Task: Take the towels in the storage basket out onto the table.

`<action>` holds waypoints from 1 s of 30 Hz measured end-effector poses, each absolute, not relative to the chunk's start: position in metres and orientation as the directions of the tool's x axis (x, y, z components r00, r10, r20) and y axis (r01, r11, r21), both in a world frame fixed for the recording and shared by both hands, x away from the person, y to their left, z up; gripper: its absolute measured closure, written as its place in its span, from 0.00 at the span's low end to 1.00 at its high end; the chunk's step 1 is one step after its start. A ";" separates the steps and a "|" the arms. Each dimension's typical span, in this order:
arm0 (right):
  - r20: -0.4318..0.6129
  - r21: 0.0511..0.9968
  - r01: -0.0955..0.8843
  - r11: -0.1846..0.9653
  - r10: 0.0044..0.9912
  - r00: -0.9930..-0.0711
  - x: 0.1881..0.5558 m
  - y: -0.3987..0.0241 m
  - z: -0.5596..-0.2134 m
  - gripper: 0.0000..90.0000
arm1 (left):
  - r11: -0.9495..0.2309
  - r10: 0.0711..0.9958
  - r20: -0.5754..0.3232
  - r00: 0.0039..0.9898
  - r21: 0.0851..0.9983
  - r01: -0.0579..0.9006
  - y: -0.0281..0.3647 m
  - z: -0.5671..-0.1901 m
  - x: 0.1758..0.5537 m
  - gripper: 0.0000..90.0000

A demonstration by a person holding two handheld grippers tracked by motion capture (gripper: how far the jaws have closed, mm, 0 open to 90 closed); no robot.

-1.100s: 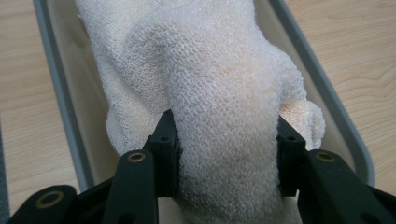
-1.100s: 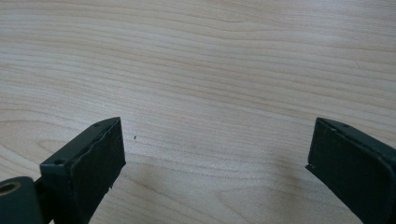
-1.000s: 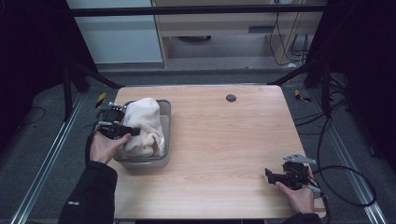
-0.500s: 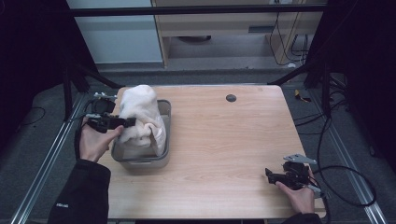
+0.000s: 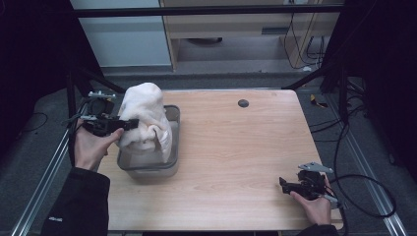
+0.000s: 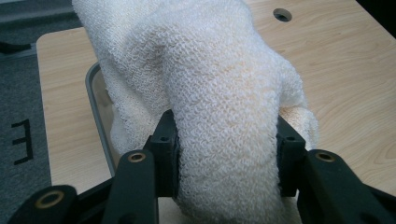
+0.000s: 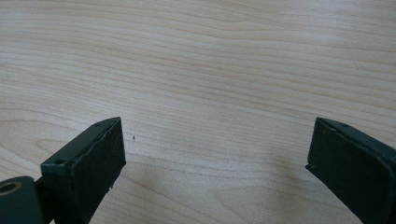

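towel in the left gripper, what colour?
The towel is off-white, with a looped terry weave. The left gripper view shows it best.

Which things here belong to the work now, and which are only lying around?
In the work:
- white towel
- left claw, shut on the towel
- clear tub under it

Lying about:
- right claw, open, resting on the table
- round hole in the tabletop

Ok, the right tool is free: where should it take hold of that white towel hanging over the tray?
Probably the loose folded lobe of the white towel that droops toward the table's middle. It bulges clear of the tray, so the open right tool could come in level from the open table side. The left tool is clamped on a thick bunch on the opposite side.
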State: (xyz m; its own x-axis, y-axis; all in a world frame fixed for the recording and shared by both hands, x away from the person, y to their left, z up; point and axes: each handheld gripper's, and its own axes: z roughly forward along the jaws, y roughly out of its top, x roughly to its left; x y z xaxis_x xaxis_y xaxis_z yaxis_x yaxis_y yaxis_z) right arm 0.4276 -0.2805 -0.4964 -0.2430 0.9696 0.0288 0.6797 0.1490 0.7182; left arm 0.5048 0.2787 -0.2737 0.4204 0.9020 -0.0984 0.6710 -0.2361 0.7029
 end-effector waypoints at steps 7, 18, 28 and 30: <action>0.023 0.720 0.677 0.155 0.969 -0.246 0.428 -0.281 -0.496 0.05 | -0.242 0.897 -0.097 0.431 0.708 0.664 0.281 -0.264 0.502 0.60; 0.022 0.722 0.675 0.154 0.969 -0.245 0.427 -0.281 -0.496 0.05 | -0.240 0.891 -0.096 0.443 0.730 0.640 0.284 -0.245 0.493 0.60; 0.021 0.722 0.674 0.155 0.969 -0.246 0.427 -0.281 -0.496 0.05 | -0.258 0.875 -0.094 0.475 0.740 0.621 0.277 -0.236 0.486 0.60; 0.019 0.723 0.673 0.156 0.969 -0.246 0.427 -0.281 -0.496 0.05 | -0.265 0.869 -0.093 0.486 0.743 0.615 0.274 -0.234 0.484 0.60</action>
